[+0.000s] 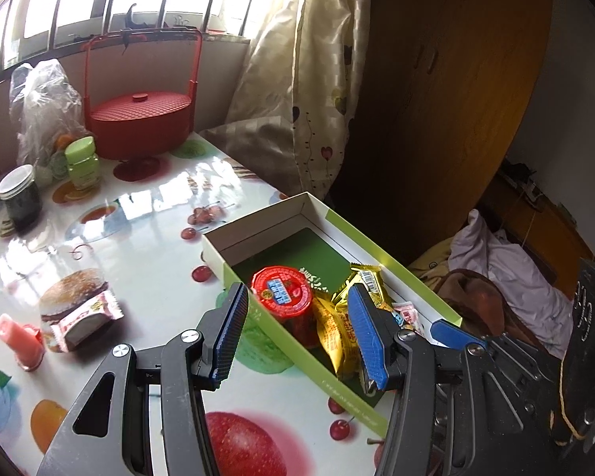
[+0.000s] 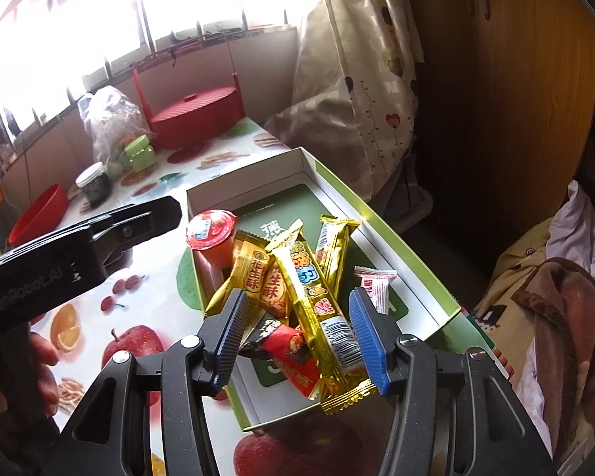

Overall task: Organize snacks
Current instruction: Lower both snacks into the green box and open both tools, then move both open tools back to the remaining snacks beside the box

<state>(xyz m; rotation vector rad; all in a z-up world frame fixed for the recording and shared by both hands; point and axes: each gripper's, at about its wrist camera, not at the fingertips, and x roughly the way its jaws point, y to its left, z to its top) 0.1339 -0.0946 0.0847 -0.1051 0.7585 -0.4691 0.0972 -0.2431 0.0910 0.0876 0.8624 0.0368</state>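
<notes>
A green-and-white cardboard box [image 1: 337,220] [image 2: 396,246] lies on the fruit-print table and holds a red jelly cup [image 1: 281,291] [image 2: 212,234], several gold snack packets [image 2: 309,277] [image 1: 337,337], a red packet [image 2: 297,357] and a small pink-white candy [image 2: 377,283]. My left gripper [image 1: 297,333] is open and empty above the box's near left wall, beside the jelly cup. My right gripper [image 2: 297,337] is open over the packets at the box's near end, holding nothing. A pink-white wrapped snack [image 1: 87,317] and a pink jelly stick [image 1: 20,341] lie on the table left of the box.
A red lidded basket [image 1: 139,115] [image 2: 196,115], a clear plastic bag [image 1: 43,99], a green bottle [image 1: 82,162] and a dark jar [image 1: 20,194] stand at the table's far side. A red bowl [image 2: 39,214] sits far left. A curtain, wardrobe and bedding lie to the right.
</notes>
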